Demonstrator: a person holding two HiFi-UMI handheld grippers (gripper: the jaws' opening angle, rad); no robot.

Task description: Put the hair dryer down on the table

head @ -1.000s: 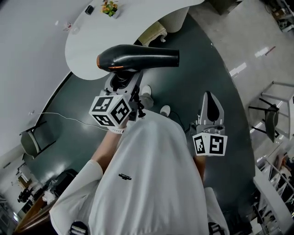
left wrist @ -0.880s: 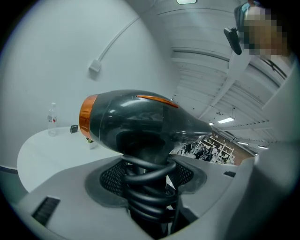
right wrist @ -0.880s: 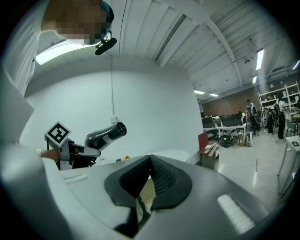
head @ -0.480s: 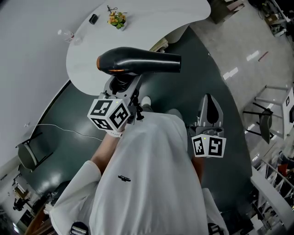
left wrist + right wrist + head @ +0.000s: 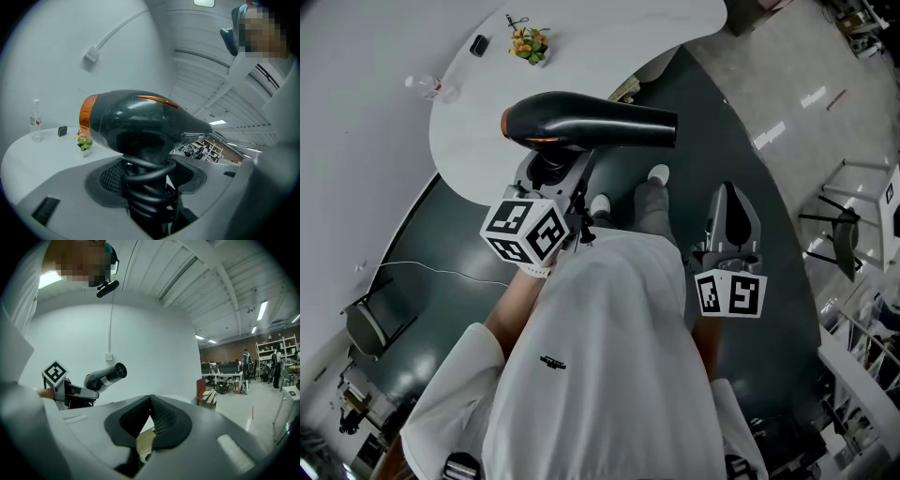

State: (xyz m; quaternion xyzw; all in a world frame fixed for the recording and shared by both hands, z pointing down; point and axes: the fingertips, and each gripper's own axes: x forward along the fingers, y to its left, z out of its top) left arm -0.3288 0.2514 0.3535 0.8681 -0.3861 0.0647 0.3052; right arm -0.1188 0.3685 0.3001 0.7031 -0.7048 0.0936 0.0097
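Observation:
A black hair dryer (image 5: 591,122) with an orange rear ring is held up in the air, its nozzle pointing right. My left gripper (image 5: 551,169) is shut on its handle, which has the coiled cord wound round it. In the left gripper view the hair dryer (image 5: 136,122) fills the middle, over the edge of the white table (image 5: 33,154). That white table (image 5: 581,47) lies ahead in the head view. My right gripper (image 5: 728,216) hangs at the right, shut and empty. From the right gripper view, the dryer (image 5: 105,376) is at the left, beyond the right gripper (image 5: 150,420).
On the table stand a small flower pot (image 5: 530,44), a clear bottle (image 5: 424,86) and a small black object (image 5: 479,45). A chair (image 5: 366,323) and a thin cable lie on the dark floor at the left. Shelving stands at the far right.
The table has drawn a little nearer and a leg has stepped forward below the dryer. The left gripper still holds the dryer; the right gripper is unchanged.

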